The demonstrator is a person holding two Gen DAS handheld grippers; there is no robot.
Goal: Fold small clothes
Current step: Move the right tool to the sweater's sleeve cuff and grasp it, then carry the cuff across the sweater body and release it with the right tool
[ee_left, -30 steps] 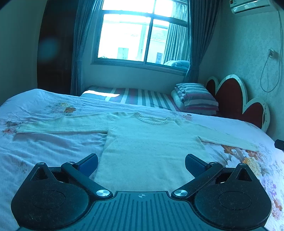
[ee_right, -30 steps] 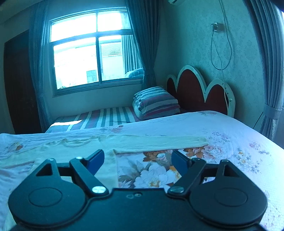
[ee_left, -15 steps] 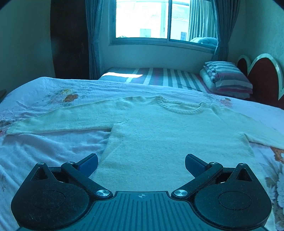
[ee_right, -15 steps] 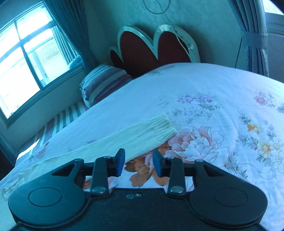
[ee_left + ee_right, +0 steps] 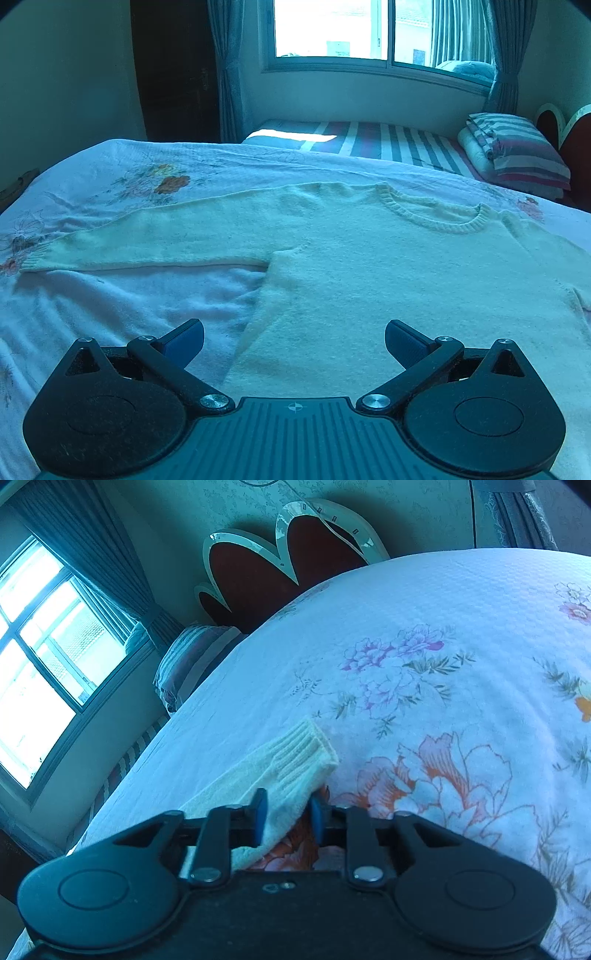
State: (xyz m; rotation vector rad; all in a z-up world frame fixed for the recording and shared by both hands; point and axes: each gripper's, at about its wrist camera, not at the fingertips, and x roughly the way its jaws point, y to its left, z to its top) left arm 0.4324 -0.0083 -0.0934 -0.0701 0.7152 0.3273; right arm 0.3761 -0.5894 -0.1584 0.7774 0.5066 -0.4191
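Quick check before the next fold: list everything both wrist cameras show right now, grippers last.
sweater: one, cream, spread flat on the bed
sleeve cuff: one, cream, ribbed, between the right fingers
bedspread: one, white with flowers, covering the bed
folded blanket: one, striped, far right by the headboard
headboard: one, dark red with pale trim
window: one, bright, far wall
curtains: dark, beside the window
left gripper: black, blue fingers, open over the sweater's hem
right gripper: black, shut on the sleeve cuff
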